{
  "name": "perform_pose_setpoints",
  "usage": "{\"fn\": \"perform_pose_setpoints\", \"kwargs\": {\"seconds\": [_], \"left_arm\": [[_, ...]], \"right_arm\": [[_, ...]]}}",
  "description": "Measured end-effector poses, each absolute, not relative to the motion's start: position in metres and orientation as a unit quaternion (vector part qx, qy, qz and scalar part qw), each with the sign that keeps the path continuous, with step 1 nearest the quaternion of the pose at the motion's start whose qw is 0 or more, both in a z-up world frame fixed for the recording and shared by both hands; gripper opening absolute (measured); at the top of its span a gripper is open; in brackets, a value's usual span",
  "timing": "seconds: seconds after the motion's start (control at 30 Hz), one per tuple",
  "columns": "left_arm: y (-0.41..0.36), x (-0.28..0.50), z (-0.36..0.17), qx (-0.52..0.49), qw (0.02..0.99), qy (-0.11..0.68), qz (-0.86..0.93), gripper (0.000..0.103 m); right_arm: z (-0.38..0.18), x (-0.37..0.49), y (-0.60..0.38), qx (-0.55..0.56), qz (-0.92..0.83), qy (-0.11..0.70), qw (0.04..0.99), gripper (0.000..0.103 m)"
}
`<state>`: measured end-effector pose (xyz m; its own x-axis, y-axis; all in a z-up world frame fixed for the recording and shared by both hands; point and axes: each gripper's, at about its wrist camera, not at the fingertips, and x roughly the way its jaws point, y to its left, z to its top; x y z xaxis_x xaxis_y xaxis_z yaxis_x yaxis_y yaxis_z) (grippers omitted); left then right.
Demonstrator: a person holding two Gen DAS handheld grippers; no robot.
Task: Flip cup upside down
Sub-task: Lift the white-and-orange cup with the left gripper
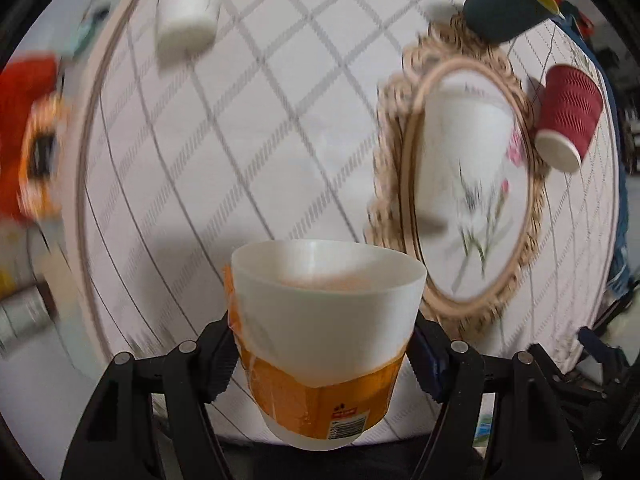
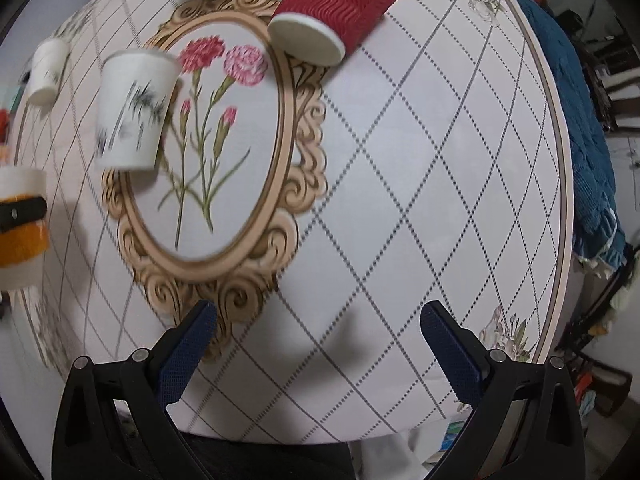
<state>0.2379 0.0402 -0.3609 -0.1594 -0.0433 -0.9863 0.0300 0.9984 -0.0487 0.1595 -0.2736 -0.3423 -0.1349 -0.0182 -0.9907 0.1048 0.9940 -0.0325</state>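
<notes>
My left gripper [image 1: 322,354] is shut on a white plastic cup with an orange label [image 1: 326,320], holding it above the table; its wide white end faces the table and the labelled end points toward the camera. The same cup shows at the far left of the right wrist view [image 2: 20,228], with one black finger across it. My right gripper [image 2: 318,320] is open and empty over the near part of the table.
On the round table with a checked cloth [image 2: 400,160] stand a white cup with a bamboo print [image 2: 134,110], a red ribbed cup [image 2: 340,4], a small white cup [image 2: 46,70] and a dark green cup [image 1: 508,0]. A blue cloth [image 2: 584,140] hangs beyond the right edge.
</notes>
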Motion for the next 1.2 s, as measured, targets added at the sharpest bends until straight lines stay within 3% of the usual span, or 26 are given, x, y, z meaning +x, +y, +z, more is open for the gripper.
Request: {"fn": "perform_pose_setpoints", "kwargs": {"seconds": [0.33, 0.87, 1.2], "left_arm": [[-0.024, 0.144, -0.388, -0.039, 0.620, 0.784, -0.015, 0.070], [-0.086, 0.144, -0.425, 0.003, 0.618, 0.785, -0.045, 0.073], [-0.108, 0.153, -0.437, 0.001, 0.616, 0.786, -0.053, 0.076]], "right_arm": [[-0.359, 0.117, -0.266, -0.001, -0.015, 0.766, 0.643, 0.103], [-0.376, 0.070, -0.279, -0.002, -0.031, 0.777, 0.629, 0.103], [-0.363, 0.106, -0.280, 0.005, -0.045, 0.773, 0.633, 0.103]]}}
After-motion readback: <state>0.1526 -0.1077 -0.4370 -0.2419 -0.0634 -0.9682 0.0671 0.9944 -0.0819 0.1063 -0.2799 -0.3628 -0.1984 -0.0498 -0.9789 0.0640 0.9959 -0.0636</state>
